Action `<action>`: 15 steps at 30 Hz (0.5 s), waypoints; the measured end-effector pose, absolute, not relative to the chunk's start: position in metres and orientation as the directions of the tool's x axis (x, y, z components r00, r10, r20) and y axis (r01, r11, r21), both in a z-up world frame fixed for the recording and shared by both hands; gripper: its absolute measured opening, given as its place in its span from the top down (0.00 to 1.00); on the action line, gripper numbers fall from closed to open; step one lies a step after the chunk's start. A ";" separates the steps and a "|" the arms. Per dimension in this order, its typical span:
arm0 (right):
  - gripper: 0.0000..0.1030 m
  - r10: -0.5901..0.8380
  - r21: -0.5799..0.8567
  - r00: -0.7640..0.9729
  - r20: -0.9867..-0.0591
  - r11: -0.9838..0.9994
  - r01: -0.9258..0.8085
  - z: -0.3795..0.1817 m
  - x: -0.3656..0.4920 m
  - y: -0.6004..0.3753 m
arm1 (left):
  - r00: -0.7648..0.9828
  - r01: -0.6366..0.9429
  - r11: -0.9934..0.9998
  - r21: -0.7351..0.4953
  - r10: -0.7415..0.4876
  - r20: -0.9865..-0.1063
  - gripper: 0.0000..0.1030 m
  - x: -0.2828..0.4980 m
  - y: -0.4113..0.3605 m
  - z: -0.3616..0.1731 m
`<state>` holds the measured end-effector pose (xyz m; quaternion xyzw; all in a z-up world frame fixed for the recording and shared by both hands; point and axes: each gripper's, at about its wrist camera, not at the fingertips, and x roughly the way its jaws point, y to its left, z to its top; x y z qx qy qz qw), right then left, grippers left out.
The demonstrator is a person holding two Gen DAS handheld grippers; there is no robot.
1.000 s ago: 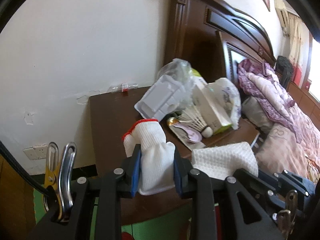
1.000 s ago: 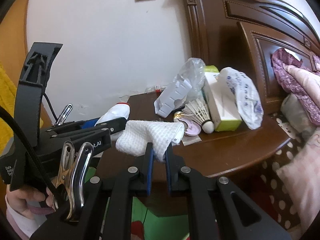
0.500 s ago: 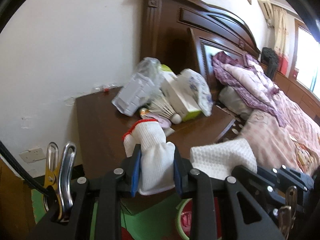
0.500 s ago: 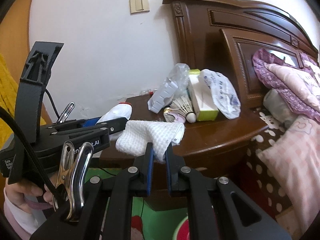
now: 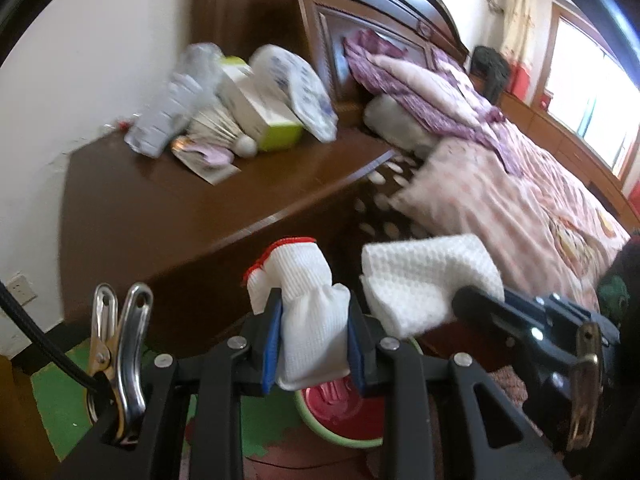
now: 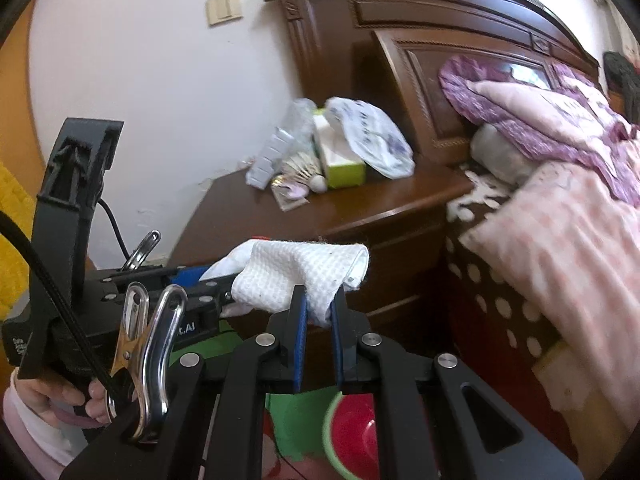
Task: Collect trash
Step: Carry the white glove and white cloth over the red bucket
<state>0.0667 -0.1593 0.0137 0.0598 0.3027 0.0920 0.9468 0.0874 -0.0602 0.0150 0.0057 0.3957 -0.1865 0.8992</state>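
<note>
Carrying a white glove pinched in our left gripper jaws and a waffle cloth pinched in our right gripper, we hover off the tabletop; next, we judge, release both into the red bin at 6 o'clock.

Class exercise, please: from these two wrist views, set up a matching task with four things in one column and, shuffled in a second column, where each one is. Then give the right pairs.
Things:
1. red-trimmed glove
2. waffle cloth
3. shuttlecock
4. red bowl

Places:
A. on the floor, below the grippers
B. clamped in the left gripper
C. on the nightstand, among the clutter
D. clamped in the right gripper

Pairs: 1-B, 2-D, 3-C, 4-A
</note>
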 end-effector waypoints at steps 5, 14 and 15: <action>0.88 0.180 0.178 0.797 -0.577 0.980 -0.093 -0.001 0.058 -0.177 | 0.578 0.383 0.915 -0.129 -0.346 -0.739 0.72 0.080 -0.083 -0.006; 0.88 0.121 0.173 0.750 -0.650 0.985 -0.009 -0.044 0.056 -0.204 | 0.495 0.433 0.895 -0.106 -0.335 -0.802 0.72 0.075 -0.121 -0.056; 0.88 0.122 0.180 0.742 -0.660 0.984 -0.002 -0.050 0.056 -0.207 | 0.489 0.434 0.895 -0.101 -0.328 -0.808 0.72 0.075 -0.125 -0.062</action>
